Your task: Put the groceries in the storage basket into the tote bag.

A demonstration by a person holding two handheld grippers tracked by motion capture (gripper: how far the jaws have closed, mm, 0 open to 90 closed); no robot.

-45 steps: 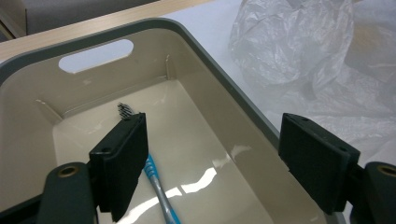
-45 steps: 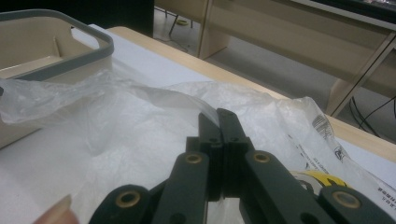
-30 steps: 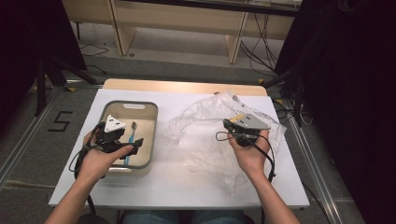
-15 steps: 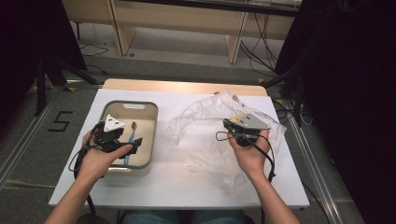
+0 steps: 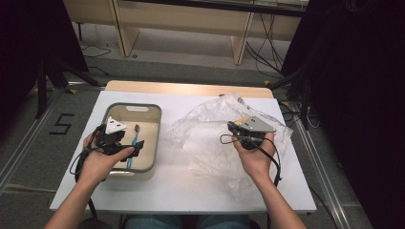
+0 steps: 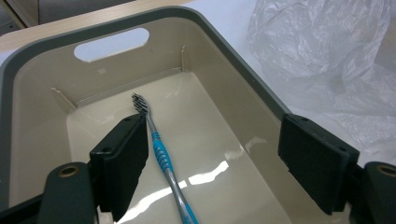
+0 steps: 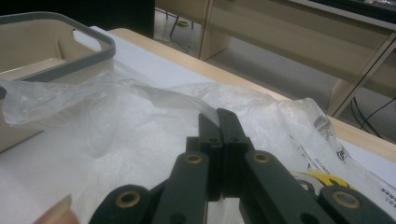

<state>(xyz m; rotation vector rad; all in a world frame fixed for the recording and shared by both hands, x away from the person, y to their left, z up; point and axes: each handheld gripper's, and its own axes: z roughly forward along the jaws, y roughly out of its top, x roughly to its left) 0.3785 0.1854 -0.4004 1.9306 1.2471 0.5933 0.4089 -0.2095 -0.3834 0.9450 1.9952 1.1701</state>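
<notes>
Toothbrush (image 6: pixel 161 158) alone in bin (image 6: pixel 37 60); bag (image 5: pixel 210 138) beside.

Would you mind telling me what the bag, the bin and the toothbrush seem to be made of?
The bag looks like thin clear plastic film: see-through, crinkled, glinting, with some print. The bin seems moulded hard plastic, glossy cream inside with a grey rim; light reflects off its floor. The toothbrush appears plastic, with a ribbed blue grip that may be rubbery and dark bristles.

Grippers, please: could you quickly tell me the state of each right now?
Left gripper: open, above the toothbrush in the bin.
Right gripper: shut on the plastic bag.
</notes>
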